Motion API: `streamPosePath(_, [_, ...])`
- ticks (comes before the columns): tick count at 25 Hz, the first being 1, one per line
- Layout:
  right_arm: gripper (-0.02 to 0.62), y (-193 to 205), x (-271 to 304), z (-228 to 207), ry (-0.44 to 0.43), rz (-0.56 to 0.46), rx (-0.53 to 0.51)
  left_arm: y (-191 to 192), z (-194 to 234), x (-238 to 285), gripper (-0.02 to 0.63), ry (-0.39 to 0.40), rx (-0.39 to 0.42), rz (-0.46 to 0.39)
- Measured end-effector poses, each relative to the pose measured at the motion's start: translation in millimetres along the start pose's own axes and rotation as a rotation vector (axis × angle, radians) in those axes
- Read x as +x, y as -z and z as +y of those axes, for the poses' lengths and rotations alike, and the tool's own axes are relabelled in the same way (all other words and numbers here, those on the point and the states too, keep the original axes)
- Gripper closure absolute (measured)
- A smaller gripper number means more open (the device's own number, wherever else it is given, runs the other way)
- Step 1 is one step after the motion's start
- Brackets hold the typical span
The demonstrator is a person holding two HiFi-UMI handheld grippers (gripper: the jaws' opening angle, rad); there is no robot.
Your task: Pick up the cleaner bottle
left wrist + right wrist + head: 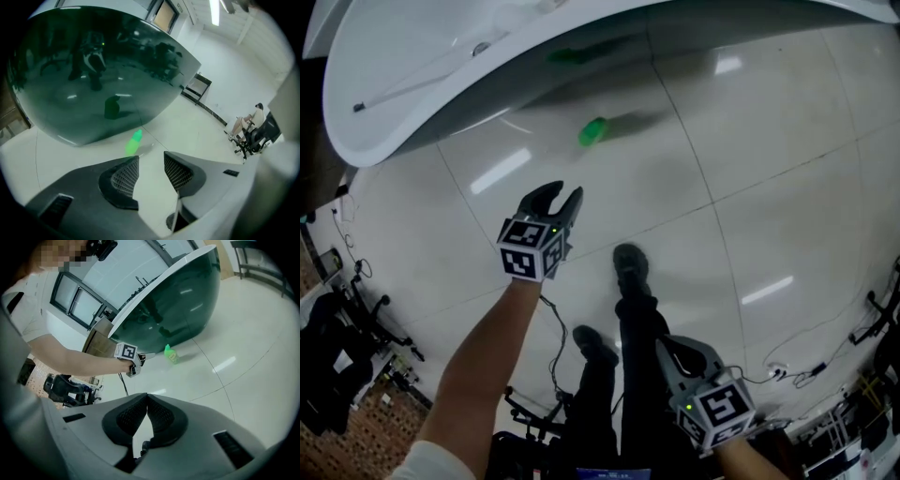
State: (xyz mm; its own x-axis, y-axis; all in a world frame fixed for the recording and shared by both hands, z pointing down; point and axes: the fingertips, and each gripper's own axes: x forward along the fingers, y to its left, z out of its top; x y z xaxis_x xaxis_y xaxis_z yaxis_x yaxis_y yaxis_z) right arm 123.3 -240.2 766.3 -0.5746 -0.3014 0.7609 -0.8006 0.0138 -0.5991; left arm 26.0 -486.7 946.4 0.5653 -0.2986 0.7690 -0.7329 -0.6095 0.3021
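The cleaner bottle point(592, 131), small and bright green, lies on the glossy white tiled floor just under the rim of a large rounded tub point(394, 122). In the left gripper view the bottle point(134, 142) sits just beyond the left jaw tip, at a distance. My left gripper point(565, 194) hangs over the floor short of it, open with nothing between its jaws point(151, 157). My right gripper point(664, 344) is held low and back near the person's legs, its jaws point(147, 395) closed tip to tip and empty. From there I see the bottle point(171, 354) and the left gripper point(139, 358).
The tub point(70, 70) looks dark and mirror-like from the side and overhangs the floor behind the bottle. The person's shoes point(628, 267) and a cable point(553, 328) are on the floor below. Chairs and gear point(253, 136) stand far right; an office chair point(65, 387) at left.
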Motion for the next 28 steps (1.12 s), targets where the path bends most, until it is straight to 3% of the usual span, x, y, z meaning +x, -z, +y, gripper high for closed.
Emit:
streamPosePath(8, [0.586,11.7,11.1,-27.1,0.015,0.016,0.046,1.1,28.4,55.3,0.422,-0.032,0.087,0.017])
streamPosePath(15, [0.586,24.5,15.1,-53.3,0.038,0.018,0.086,-8.5,47.0,103.6,0.297,-0.028,0.118,0.007])
streamPosePath(28, [0.586,39.5,26.2,-80.9,0.073,0.013,0.171,-7.4,54.2,162.4,0.295,-0.040,0.236,0.059])
